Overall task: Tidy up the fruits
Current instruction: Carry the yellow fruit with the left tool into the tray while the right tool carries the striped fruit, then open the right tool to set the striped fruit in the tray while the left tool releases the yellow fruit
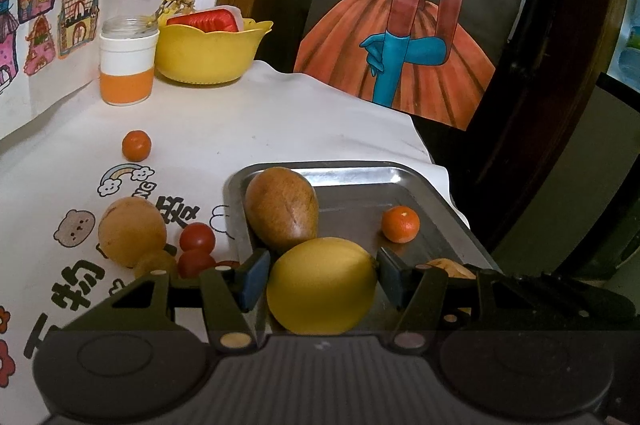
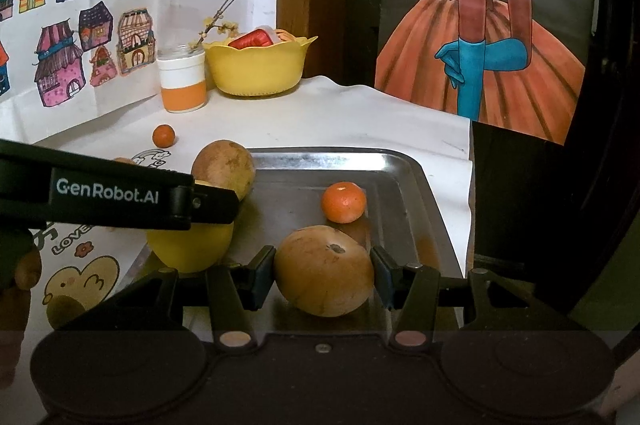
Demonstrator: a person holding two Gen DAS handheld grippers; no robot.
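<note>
My left gripper (image 1: 322, 279) is shut on a yellow lemon-like fruit (image 1: 320, 289), its pads pressing both sides at the near left corner of the metal tray (image 1: 360, 171). In the right wrist view my right gripper (image 2: 323, 275) is shut on a round brown-orange fruit (image 2: 324, 265) low over the tray (image 2: 404, 165). A tangerine (image 1: 400, 224) and an oval brown fruit (image 1: 281, 209) lie in the tray. On the cloth to its left are a second tangerine (image 1: 136, 145), a round brown fruit (image 1: 132, 231) and two cherry tomatoes (image 1: 197, 236).
At the back stand a yellow bowl (image 1: 208, 53) holding a red box and an orange-and-white jar (image 1: 127, 65) with a flower sprig. The table ends just right of the tray, beside a dark wooden frame and a painted picture (image 1: 400, 45). Drawings cover the left wall.
</note>
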